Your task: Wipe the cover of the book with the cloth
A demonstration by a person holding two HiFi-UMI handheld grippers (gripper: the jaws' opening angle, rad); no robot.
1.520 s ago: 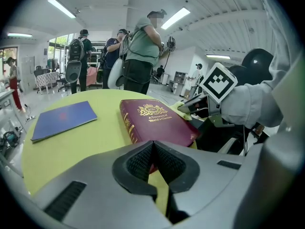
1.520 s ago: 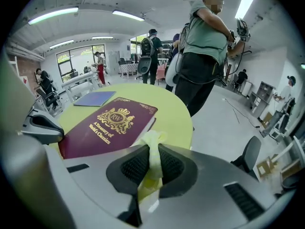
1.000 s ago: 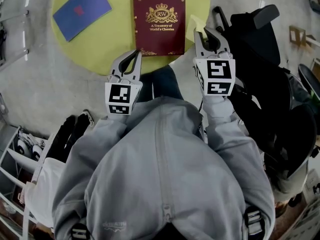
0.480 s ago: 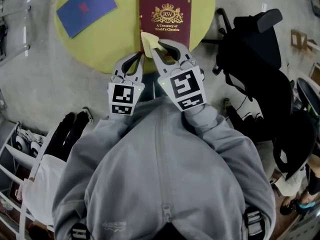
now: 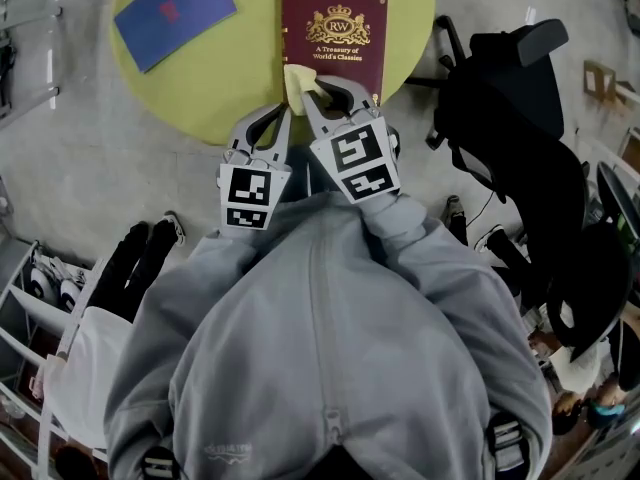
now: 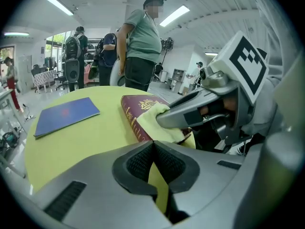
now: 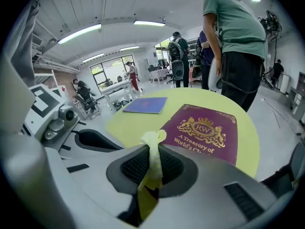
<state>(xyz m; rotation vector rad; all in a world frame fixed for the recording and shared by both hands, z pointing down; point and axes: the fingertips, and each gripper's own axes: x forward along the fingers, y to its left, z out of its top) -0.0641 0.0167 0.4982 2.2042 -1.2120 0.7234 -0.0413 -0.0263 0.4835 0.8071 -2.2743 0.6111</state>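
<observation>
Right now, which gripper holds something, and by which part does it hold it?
The right gripper pinches the pale yellow cloth by a bunched fold between its jaws. The left gripper is shut on nothing.

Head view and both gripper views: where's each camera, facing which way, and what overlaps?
Head view: on the person's head, facing steeply down; grey sleeves, left gripper, right gripper show.
Left gripper view: looks along its shut jaws across the table; right gripper shows.
Right gripper view: looks along jaws shut on the cloth, toward the book.
Shared: book and blue booklet, all three.
</observation>
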